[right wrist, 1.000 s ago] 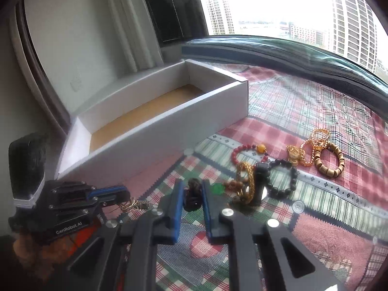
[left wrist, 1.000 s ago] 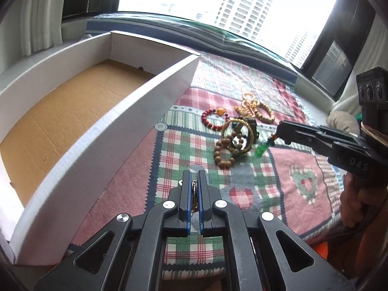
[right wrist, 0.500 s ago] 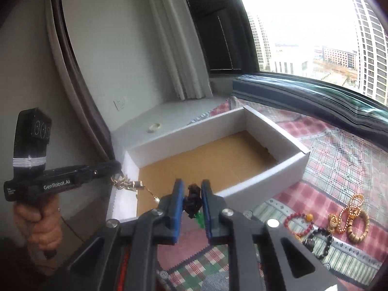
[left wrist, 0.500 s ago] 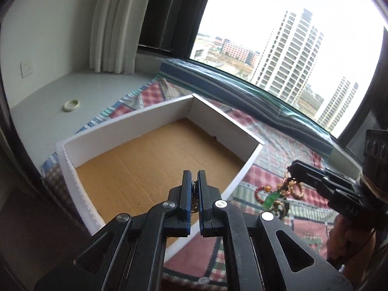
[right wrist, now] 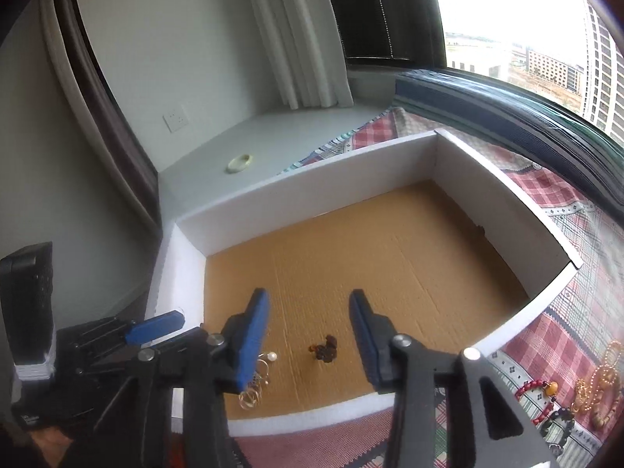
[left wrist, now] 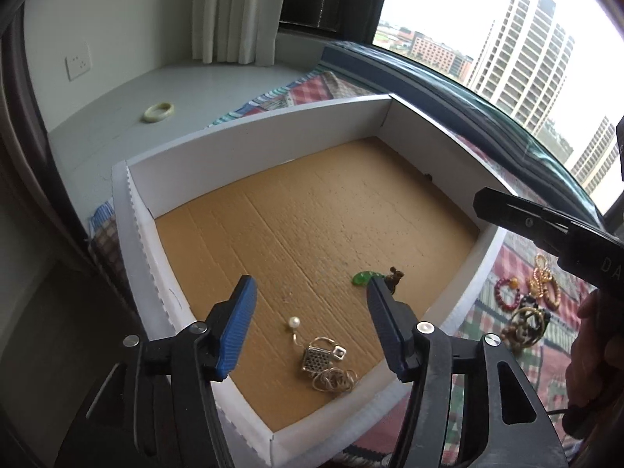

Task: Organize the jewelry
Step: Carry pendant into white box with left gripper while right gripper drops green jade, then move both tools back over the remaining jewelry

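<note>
Jaws spread wide and empty on the left gripper (left wrist: pixel 310 308), hovering over the box (left wrist: pixel 249 144) where the chain (left wrist: pixel 325 366) and green pendant (left wrist: pixel 362 277) lie; a careless dip could snag them. From the right gripper (right wrist: pixel 308 314), likewise wide and empty, the bracelets (right wrist: pixel 585 386) on the quilt (right wrist: pixel 546 335) look tangled and might lift together.

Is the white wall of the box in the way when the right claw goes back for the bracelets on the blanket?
Probably. The bracelets lie outside the box, and its white wall stands between them and the open right gripper, which is over the cardboard floor. It would need to lift over that wall.
</note>
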Demonstrator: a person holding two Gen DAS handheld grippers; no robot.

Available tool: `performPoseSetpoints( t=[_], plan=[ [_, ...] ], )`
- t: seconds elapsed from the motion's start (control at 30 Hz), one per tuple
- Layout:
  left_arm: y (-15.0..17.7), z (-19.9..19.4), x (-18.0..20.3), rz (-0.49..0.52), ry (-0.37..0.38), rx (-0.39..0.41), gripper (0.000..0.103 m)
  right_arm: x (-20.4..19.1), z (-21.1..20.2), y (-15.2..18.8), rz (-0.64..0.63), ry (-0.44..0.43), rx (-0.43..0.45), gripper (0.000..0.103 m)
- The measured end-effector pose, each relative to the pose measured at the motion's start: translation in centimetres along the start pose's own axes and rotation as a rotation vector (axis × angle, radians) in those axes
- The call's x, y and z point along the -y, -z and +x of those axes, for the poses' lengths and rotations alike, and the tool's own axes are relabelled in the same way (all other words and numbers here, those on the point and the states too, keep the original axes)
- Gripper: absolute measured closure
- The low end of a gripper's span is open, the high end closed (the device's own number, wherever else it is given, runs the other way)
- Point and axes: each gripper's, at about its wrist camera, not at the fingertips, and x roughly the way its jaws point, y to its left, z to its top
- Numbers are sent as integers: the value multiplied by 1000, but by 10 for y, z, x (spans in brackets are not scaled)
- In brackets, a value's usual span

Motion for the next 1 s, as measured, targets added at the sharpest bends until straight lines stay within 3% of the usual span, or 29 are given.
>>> performPoseSetpoints(
  t=[0.13,0.23,0.5,0.77,0.93,1.0],
  plan=[
    [7,-12,17,39,23,41,25,12,-33,12,41,45,44,27],
    [20,-19,41,88,49,61,16,21,-68,27,48,121,84,20],
    [59,-19,119,263,115,48,13,58,-145,105,56,403,113,18],
    [83,-23,166,364,121,57,11,98,-217,197,206,577,161,17],
    [100,-17,179,400,140,45,5,122,-221,247,358,586,156,0],
    [111,-8,182,411,157,20,5,124,-211,266,382,603,122,0]
  ],
)
